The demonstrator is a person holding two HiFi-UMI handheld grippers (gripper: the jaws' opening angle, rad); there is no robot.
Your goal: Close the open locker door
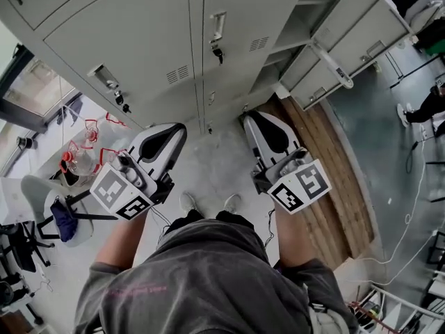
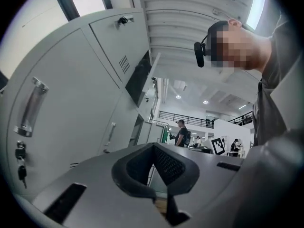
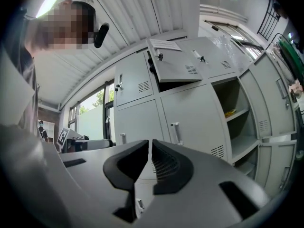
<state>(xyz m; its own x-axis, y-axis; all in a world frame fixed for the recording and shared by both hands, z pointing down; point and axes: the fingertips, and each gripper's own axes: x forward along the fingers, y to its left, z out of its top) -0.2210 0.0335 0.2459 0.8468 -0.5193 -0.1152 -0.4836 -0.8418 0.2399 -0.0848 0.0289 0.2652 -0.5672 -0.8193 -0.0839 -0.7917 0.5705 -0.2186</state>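
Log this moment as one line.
left gripper: shut, empty | right gripper: shut, empty | upper locker door: open, untouched

Lockers (image 1: pixel 139 40) fill the upper left; the open locker door (image 1: pixel 348 47) juts out at upper right, seemingly beside another. Below centre, left gripper (image 1: pixel 174 132) stands left of right gripper (image 1: pixel 252 122), shoes (image 1: pixel 208 202) between them.

The lockers (image 1: pixel 132 40) are smooth, matt grey painted metal with shiny chrome handles (image 2: pixel 29 109). The right gripper (image 3: pixel 150 144) has a smooth grey plastic shell and ribbed matt black pads (image 3: pixel 165 165). The floor planks (image 1: pixel 344 214) are worn wood.
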